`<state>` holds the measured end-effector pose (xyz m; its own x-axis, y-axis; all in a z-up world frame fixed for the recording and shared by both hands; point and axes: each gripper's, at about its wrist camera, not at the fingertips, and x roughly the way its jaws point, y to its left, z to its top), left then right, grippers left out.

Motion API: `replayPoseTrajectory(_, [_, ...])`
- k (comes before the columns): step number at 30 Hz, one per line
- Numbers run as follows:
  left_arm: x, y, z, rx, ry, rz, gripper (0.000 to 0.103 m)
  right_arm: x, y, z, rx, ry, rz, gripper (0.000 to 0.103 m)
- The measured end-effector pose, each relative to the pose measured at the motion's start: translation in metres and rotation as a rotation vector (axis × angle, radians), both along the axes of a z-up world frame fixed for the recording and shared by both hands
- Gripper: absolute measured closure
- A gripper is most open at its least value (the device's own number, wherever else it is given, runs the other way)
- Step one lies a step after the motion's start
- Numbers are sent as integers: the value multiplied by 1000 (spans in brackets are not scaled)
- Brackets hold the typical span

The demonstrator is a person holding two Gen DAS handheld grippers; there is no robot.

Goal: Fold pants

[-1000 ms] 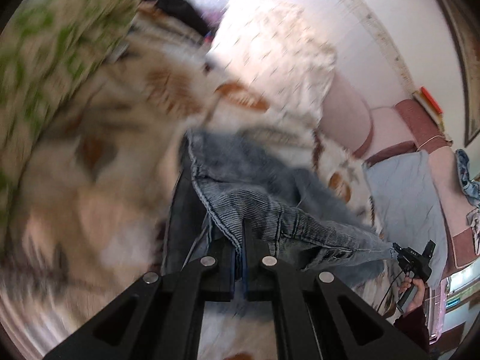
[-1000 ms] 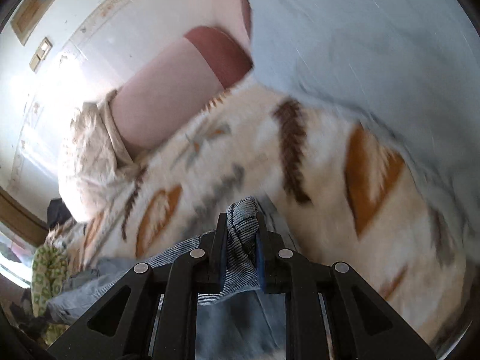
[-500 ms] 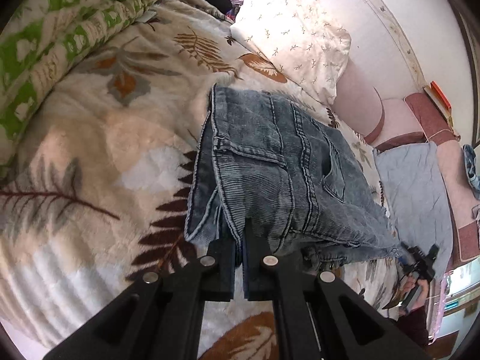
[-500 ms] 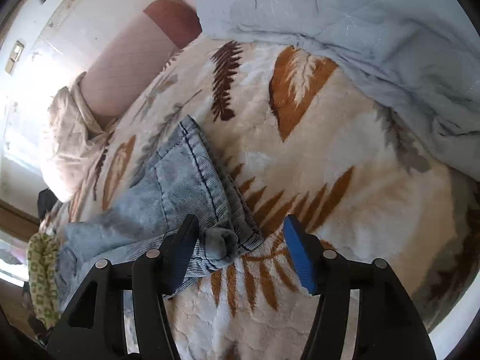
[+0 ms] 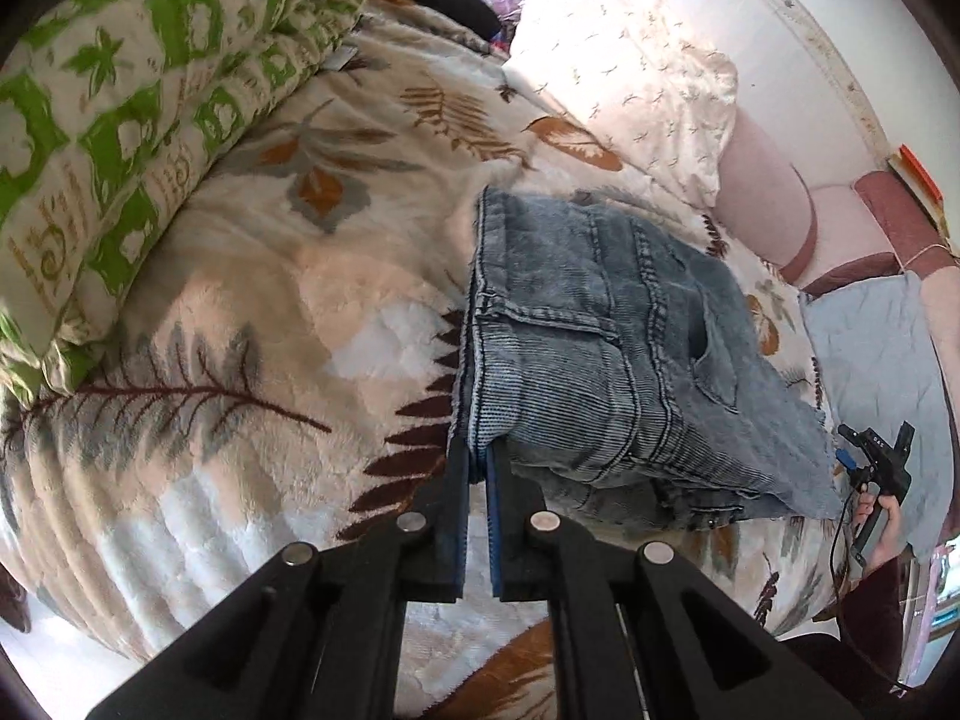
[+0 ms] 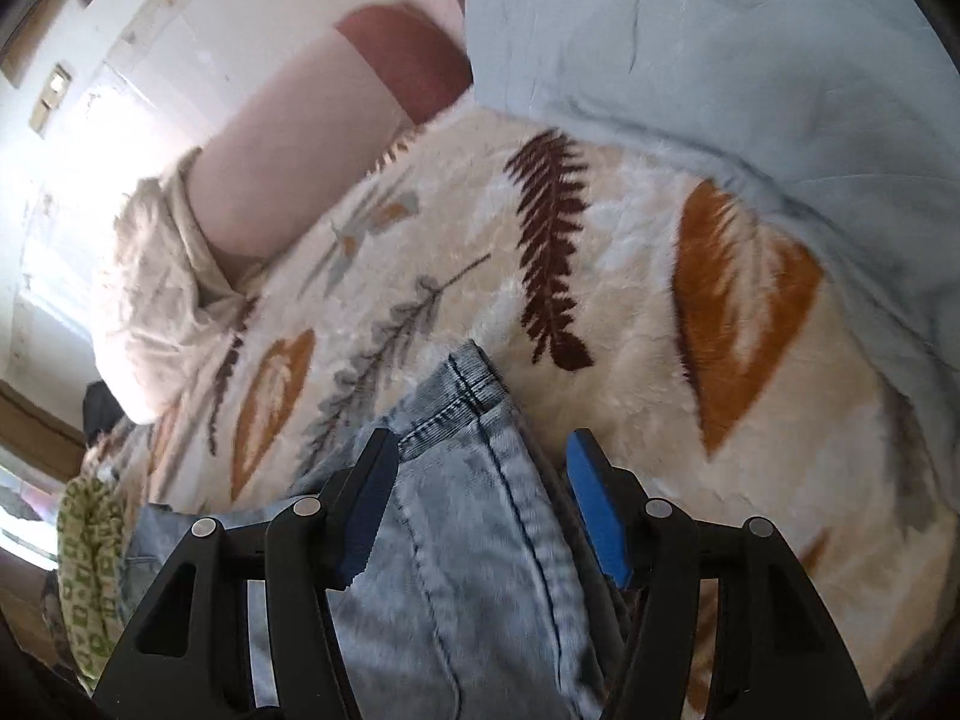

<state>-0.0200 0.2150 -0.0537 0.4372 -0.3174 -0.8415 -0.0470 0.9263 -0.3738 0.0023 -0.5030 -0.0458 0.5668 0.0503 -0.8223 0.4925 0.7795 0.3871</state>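
Note:
Folded blue denim pants lie on a cream leaf-print blanket. My left gripper is shut on their near left corner, pinching the stacked hems. In the right wrist view the pants reach up between the blue-padded fingers of my right gripper, which stands open; the pads do not press the cloth. The same right gripper shows in the left wrist view, held in a hand just off the pants' far right corner.
A rolled green-patterned quilt lies along the left. A white pillow and a pink headboard are at the back. A pale blue quilt covers the bed on the right side.
The pants went from hanging bunched to lying flat and folded on the blanket. The right gripper let go of the denim, opened, then shifted so the pants' corner lies between its fingers.

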Motion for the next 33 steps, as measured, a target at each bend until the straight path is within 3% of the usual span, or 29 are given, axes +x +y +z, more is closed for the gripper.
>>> replayPoseTrajectory(2, [-1,0,-3,-3,10,7,96,11,2,-7,-38,36,26,46])
replayPoseTrajectory(4, [-3,1,-5,-6,12,14,96,17,8,-10,-59,54,56,67])
replayPoseTrajectory(5, [-3,1,-6,-7,13,16,96,21,13,-12,-100,87,76,83])
replayPoseTrajectory(6, [-4,2,-6,-9,12,18,96,22,18,-12,-139,114,88,89])
replayPoseTrajectory(9, [-5,4,-7,-17,13,23,96,24,31,-6,-207,140,119,95])
replayPoseTrajectory(12, [-8,5,-6,-6,8,28,97,21,36,16,-235,56,100,95])
replayPoseTrajectory(15, [-12,22,-8,92,7,93,97,22,35,39,-257,-56,52,95])
replayPoseTrajectory(17, [-16,44,-13,43,26,147,97,28,33,44,-258,-97,24,95])
replayPoseTrajectory(21, [-29,55,-4,74,-12,161,97,41,30,30,-176,-63,32,95])
replayPoseTrajectory(26, [-22,20,38,96,-135,74,97,31,39,31,-133,-26,74,88])
replayPoseTrajectory(29, [-9,-27,70,91,-243,-28,95,19,43,30,-89,-22,104,74])
replayPoseTrajectory(33, [20,-94,83,64,-311,-166,79,-4,39,32,-73,-20,99,74])
